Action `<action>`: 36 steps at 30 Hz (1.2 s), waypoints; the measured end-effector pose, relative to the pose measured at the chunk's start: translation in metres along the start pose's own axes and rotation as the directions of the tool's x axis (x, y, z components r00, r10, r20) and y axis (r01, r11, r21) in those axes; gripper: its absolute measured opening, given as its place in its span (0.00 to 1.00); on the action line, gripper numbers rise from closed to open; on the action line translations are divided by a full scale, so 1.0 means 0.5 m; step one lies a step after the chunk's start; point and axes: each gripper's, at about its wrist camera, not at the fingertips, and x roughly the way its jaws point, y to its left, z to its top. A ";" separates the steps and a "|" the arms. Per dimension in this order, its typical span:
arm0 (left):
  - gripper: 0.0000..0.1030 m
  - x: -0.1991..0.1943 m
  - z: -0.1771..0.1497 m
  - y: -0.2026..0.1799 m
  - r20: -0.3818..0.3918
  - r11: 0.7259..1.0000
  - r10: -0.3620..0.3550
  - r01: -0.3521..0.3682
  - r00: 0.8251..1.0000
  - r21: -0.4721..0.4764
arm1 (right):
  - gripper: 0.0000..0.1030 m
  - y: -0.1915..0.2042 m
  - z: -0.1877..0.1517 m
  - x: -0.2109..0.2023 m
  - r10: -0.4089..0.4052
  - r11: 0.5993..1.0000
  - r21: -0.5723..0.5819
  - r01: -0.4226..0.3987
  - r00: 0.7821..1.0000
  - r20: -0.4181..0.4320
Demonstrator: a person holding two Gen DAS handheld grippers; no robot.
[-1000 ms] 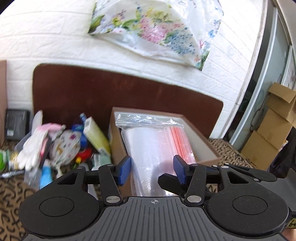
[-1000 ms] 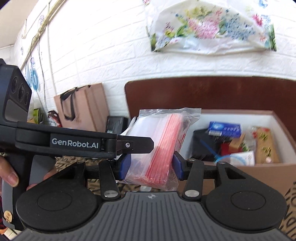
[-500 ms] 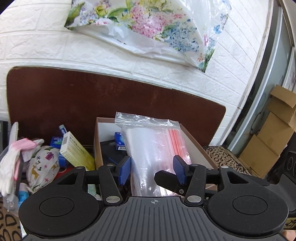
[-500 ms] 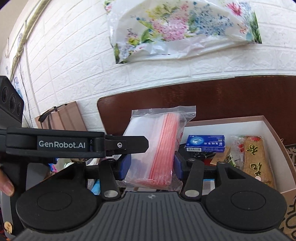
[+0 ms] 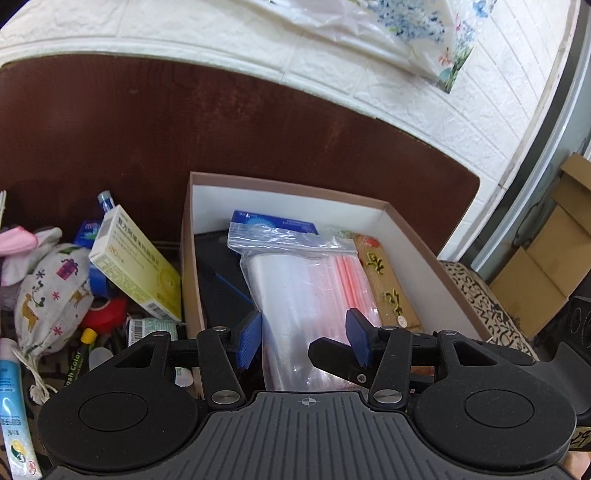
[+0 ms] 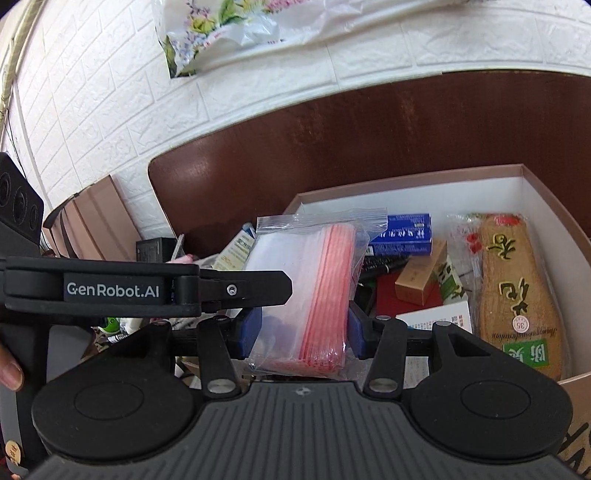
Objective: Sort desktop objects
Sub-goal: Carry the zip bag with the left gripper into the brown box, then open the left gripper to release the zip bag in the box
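- The right claw (image 6: 304,334) pinches a pack of clear zip bags (image 6: 310,291) with red seal strips, its blue pads pressed on the pack's two sides.
- The pack stands nearly upright between the pads, its sealed top edge uppermost, above the near left part of an open box (image 6: 554,206).
- The left claw (image 5: 304,341) is spread. In its own view the same bag pack (image 5: 303,295) shows between its blue pads, but whether either pad touches the plastic I cannot tell.
- In the right wrist view the left claw's black arm, marked "GenRobot.AI", lies across the left side and its tip overlaps the pack.
- A fingertip (image 6: 9,373) of the person shows at the left edge of that view, on the handle.
- The box has brown outside walls and white inside walls, and stands against a dark brown board (image 5: 184,129).
- Inside the box lie a blue packet (image 6: 404,232), a long tan packet with gold lettering (image 6: 517,291), a small brown carton (image 6: 421,280) and a white card (image 6: 439,317).
- Left of the box, on the surface, a heap holds a yellow and white carton (image 5: 136,266), a printed cloth pouch (image 5: 51,295), a red roll of tape (image 5: 107,314) and a blue tube (image 5: 13,413).
- A flowered plastic bag (image 6: 229,26) hangs on the white brick wall (image 6: 92,92) above.
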 end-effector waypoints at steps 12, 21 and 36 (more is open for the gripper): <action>0.65 0.019 -0.006 0.019 -0.033 1.000 0.011 -0.012 0.999 -0.022 | 0.56 -0.009 -0.017 0.037 0.010 1.000 0.019 -0.008 0.998 -0.057; 0.88 -0.005 -0.012 0.007 0.025 1.000 -0.030 0.030 0.999 0.004 | 0.77 -0.006 -0.017 0.031 0.008 1.000 0.010 -0.007 1.000 -0.029; 1.00 -0.057 -0.039 -0.034 0.074 0.996 -0.072 0.068 0.995 0.066 | 1.00 0.016 -0.021 -0.004 -0.056 0.998 -0.004 0.056 0.998 0.021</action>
